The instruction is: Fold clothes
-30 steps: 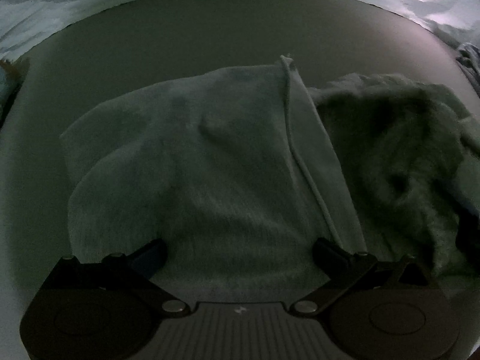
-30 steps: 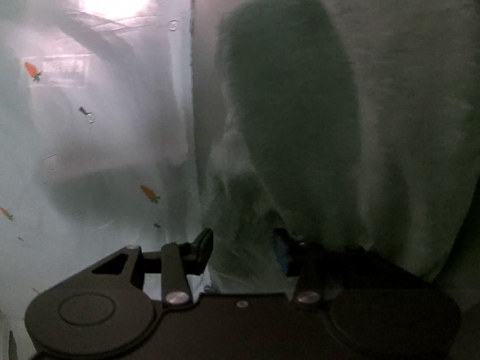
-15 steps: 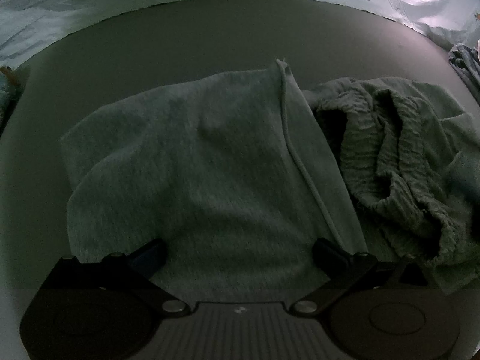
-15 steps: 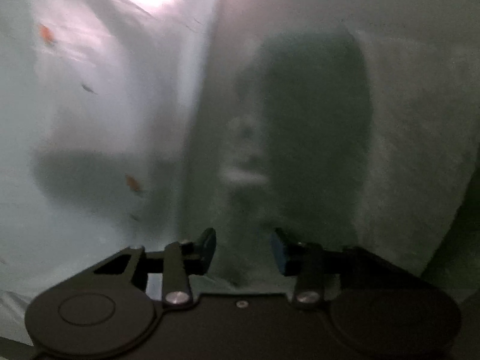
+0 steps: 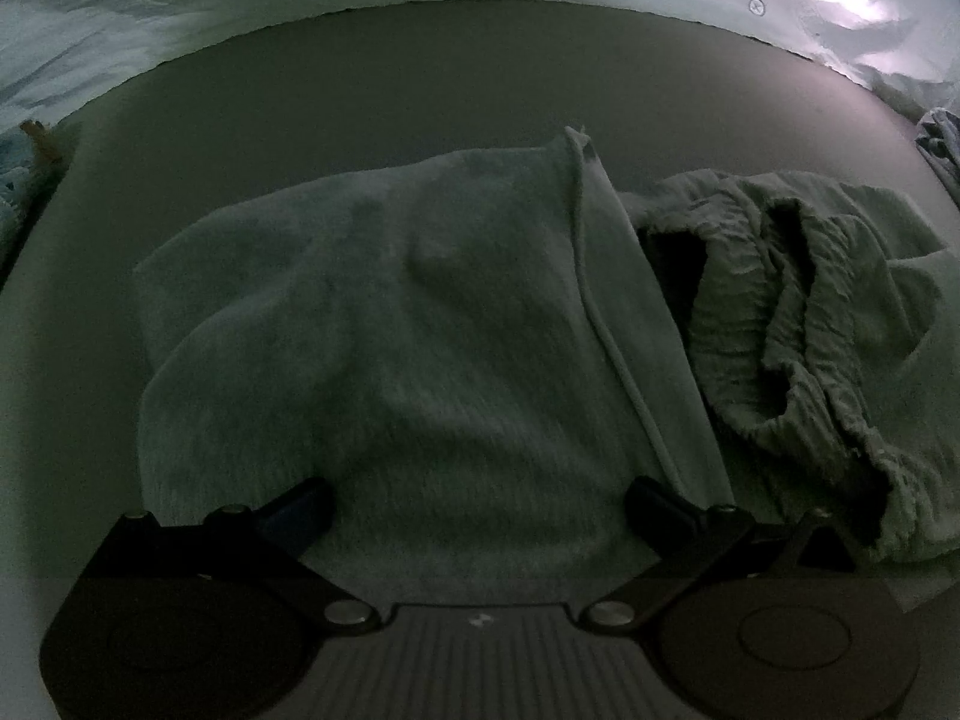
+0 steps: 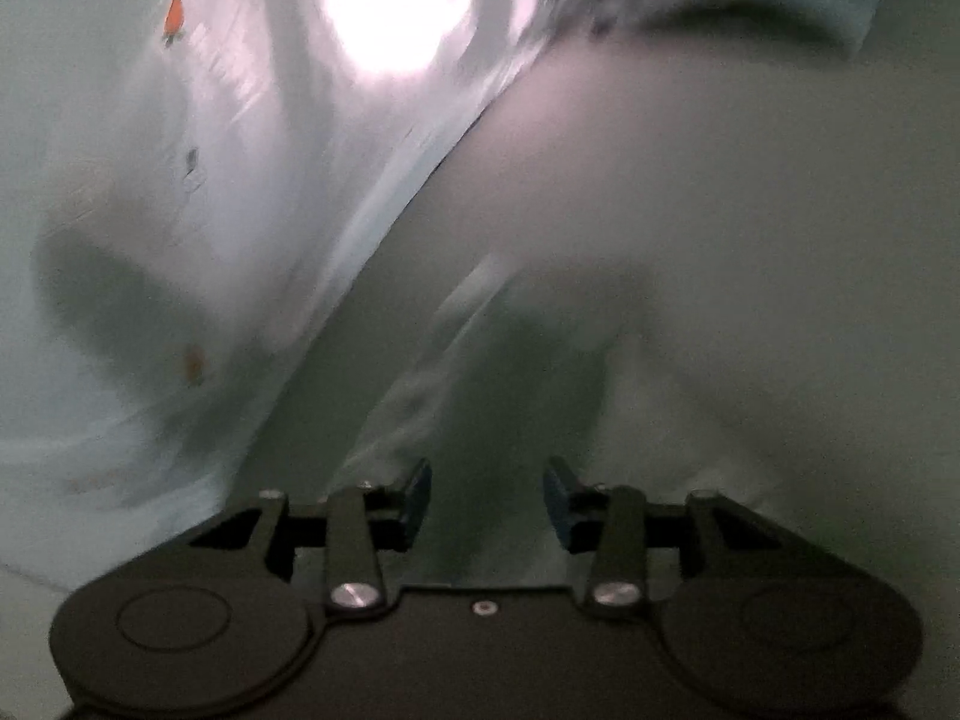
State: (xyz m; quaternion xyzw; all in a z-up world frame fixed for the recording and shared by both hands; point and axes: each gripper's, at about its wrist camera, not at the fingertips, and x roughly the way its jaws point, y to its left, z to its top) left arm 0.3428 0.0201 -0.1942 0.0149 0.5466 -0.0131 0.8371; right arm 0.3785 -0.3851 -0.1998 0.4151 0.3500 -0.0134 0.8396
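Observation:
A light grey fleece garment (image 5: 420, 330) lies on a dark table (image 5: 420, 90), one part folded flat with a seam running down its right side. Its ribbed, bunched part (image 5: 798, 324) lies crumpled to the right. My left gripper (image 5: 477, 498) is wide open, its fingers resting on the near edge of the folded part. My right gripper (image 6: 486, 498) is open and empty, held just above the blurred pale cloth (image 6: 690, 390) near the table edge. The right wrist view is heavily motion-blurred.
A pale sheet with small orange carrot prints (image 6: 174, 18) hangs beyond the table edge. A bright light glare (image 6: 384, 18) shows on it. A bluish cloth (image 5: 942, 144) lies at the far right of the table.
My right gripper has opened wider, let go of the garment and swung away from it. The bunched part now lies dropped on the table. My left gripper has stayed in place.

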